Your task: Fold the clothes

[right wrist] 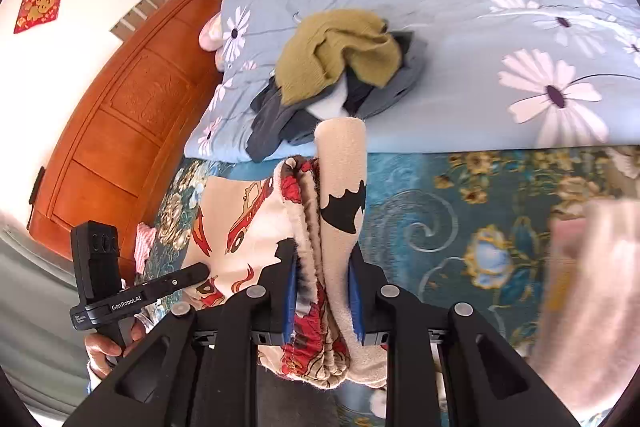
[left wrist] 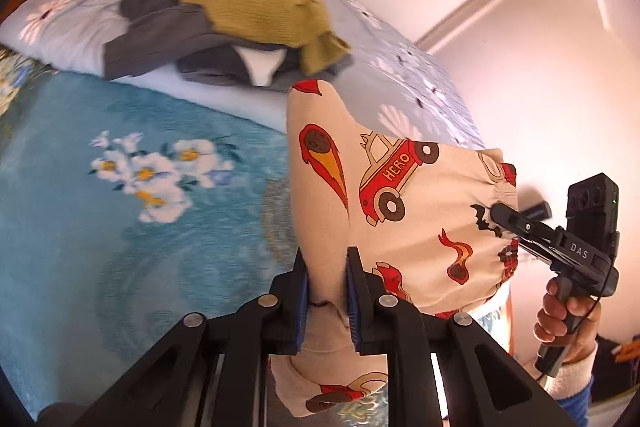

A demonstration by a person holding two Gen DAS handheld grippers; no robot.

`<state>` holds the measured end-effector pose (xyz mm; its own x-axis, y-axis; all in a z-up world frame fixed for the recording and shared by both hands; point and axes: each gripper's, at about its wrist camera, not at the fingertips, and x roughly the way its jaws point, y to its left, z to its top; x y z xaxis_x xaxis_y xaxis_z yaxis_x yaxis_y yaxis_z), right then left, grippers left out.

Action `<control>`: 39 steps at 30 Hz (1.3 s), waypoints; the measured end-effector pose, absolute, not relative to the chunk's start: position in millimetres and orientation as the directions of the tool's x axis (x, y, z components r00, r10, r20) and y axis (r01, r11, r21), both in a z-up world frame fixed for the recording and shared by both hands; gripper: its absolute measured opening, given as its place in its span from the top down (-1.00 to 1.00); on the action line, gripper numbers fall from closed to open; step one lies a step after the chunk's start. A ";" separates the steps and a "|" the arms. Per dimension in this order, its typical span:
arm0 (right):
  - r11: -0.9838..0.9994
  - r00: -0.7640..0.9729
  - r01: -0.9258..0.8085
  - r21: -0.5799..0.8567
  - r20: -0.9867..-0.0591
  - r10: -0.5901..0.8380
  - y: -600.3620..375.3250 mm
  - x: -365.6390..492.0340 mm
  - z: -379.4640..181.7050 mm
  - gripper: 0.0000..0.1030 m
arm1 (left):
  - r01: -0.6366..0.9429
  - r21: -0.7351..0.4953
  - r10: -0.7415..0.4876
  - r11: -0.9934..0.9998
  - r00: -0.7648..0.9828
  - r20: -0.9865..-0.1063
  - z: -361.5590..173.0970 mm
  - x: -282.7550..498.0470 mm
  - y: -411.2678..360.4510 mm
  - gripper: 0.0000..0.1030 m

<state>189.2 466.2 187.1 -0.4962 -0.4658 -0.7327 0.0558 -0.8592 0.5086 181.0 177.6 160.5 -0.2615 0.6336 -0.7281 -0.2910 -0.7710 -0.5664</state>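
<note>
A cream child's garment printed with red cars and flames [left wrist: 400, 195] hangs in the air between both grippers above the bed. My left gripper [left wrist: 327, 279] is shut on one edge of it. My right gripper [right wrist: 323, 267] is shut on its bunched elastic waistband [right wrist: 316, 211]. The right gripper also shows in the left wrist view [left wrist: 508, 217], pinching the garment's right edge. The left gripper shows in the right wrist view [right wrist: 196, 273] at the garment's left side. The garment's lower part is hidden below the fingers.
A pile of unfolded clothes, an olive knit [left wrist: 256, 7] on grey pieces [left wrist: 160, 35], lies on the light blue daisy duvet [right wrist: 500, 39]. A teal flowered blanket [left wrist: 120, 211] covers the near bed. A wooden headboard [right wrist: 120, 131] stands left. A pale blurred cloth [right wrist: 584, 279] is at right.
</note>
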 end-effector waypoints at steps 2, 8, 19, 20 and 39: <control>-0.876 -0.528 0.029 0.481 -0.737 -0.422 509.1 212.7 204.9 0.56 | -0.368 -0.554 0.650 -0.747 -0.225 -0.726 175.0 190.3 231.0 0.66; -0.880 -0.567 -0.135 0.456 -0.764 -0.309 630.8 264.8 219.6 0.56 | -0.526 -0.498 0.650 -0.689 -0.147 -0.745 185.2 216.0 373.4 0.66; -0.866 -0.533 -0.351 0.357 -0.836 -0.129 760.6 298.6 179.6 0.55 | -0.565 -0.460 0.590 -0.685 -0.058 -0.806 140.7 253.6 510.5 0.68; -0.860 -0.534 -0.358 0.364 -0.835 -0.132 766.5 299.0 173.1 0.55 | -0.554 -0.452 0.578 -0.699 -0.066 -0.813 136.1 251.8 512.8 0.68; -0.839 -0.436 -0.481 0.255 -0.900 -0.023 791.5 287.2 116.4 0.38 | -0.702 -0.339 0.584 -0.626 -0.134 -0.801 150.8 270.5 515.6 0.65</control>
